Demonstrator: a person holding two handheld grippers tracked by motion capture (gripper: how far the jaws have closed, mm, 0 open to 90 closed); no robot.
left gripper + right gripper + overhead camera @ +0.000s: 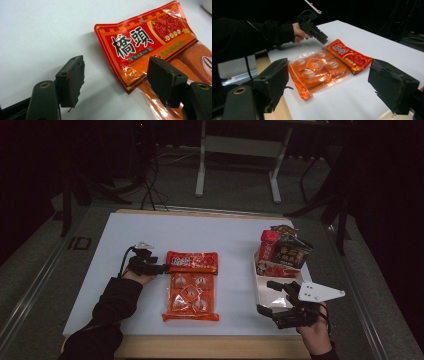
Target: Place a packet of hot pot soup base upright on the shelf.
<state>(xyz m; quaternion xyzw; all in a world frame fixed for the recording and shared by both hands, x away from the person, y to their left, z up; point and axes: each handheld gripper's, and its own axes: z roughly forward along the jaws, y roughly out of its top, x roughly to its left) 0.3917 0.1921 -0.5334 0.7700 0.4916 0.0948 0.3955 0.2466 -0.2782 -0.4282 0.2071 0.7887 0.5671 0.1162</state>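
White bench under dim light: the orange packet [192, 286] lies centre frame, long axis running top to bottom. My left gripper [161, 268], jaws spread and empty, sits just left of its red top corner, nearer than my right gripper [274, 310], jaws also spread.

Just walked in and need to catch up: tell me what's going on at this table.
A person holds a gripper in each hand at a white table. The left gripper is open at the top left corner of an orange snack bag, which lies flat; one jaw is over the bag's edge, the other beside it on the table, nothing gripped. The right gripper is open too, at the near end of a white tray with packets in it.
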